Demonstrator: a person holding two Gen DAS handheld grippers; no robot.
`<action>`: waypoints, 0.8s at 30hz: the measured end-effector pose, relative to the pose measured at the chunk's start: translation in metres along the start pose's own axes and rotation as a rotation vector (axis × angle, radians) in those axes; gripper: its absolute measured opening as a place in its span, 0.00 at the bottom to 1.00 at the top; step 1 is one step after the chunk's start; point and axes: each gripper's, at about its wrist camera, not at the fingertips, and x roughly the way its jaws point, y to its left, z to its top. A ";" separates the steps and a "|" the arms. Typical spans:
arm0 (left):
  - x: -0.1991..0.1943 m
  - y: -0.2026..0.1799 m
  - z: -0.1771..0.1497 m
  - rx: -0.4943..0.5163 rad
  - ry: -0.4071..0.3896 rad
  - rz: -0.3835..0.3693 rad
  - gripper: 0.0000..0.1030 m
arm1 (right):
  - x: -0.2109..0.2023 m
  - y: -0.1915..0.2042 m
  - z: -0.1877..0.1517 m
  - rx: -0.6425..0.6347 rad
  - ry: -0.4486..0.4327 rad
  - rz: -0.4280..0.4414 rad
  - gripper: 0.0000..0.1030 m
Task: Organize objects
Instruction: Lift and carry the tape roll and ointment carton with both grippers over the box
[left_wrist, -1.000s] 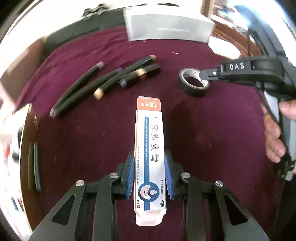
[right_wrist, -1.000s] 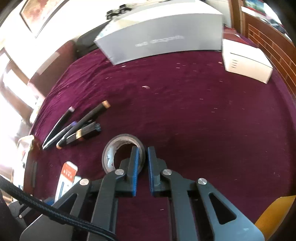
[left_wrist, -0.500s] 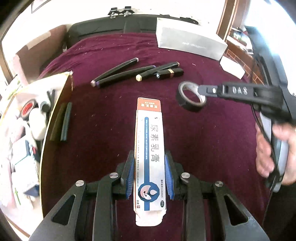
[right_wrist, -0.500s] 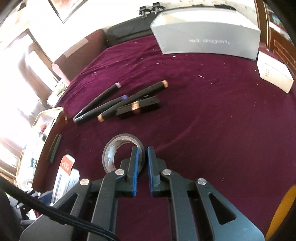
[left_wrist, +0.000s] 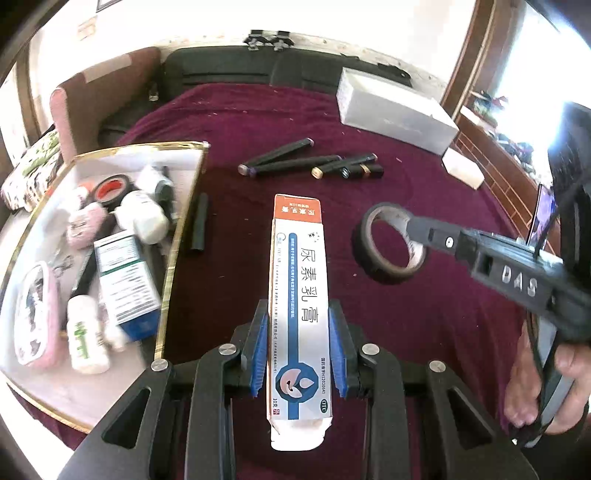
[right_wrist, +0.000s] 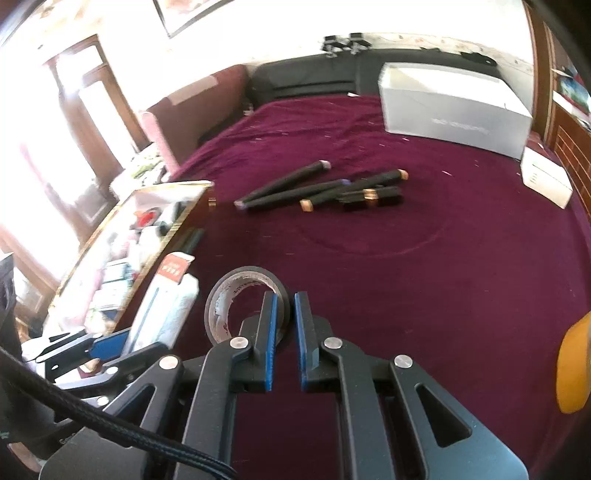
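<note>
My left gripper (left_wrist: 299, 347) is shut on a long white and orange ointment box (left_wrist: 300, 291), held above the maroon cloth. My right gripper (right_wrist: 285, 325) is shut on the rim of a black tape roll (right_wrist: 225, 302), one finger inside the ring; the tape roll (left_wrist: 373, 251) also shows in the left wrist view, lifted off the cloth. A gold-rimmed white tray (left_wrist: 181, 221) at the left holds bottles, boxes, a pink case and another tape roll. Several black pens (left_wrist: 310, 166) lie on the cloth farther back.
A dark stick (left_wrist: 199, 227) lies beside the tray's right edge. A grey box (left_wrist: 395, 110) and a small white box (left_wrist: 463, 168) stand at the back right. A black sofa back (left_wrist: 258, 72) borders the far edge.
Both grippers have swung left with their loads, bringing the tray into view at the left. The tape roll is lifted clear of the cloth and is closer to the ointment box.
</note>
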 end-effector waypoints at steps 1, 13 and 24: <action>-0.005 0.004 0.000 -0.007 -0.006 0.006 0.24 | 0.000 0.009 -0.001 -0.012 -0.001 0.011 0.07; -0.056 0.077 -0.002 -0.138 -0.049 0.045 0.25 | 0.006 0.083 -0.004 -0.088 0.015 0.154 0.07; -0.061 0.152 0.019 -0.233 -0.055 0.108 0.25 | 0.048 0.140 0.022 -0.144 0.048 0.208 0.08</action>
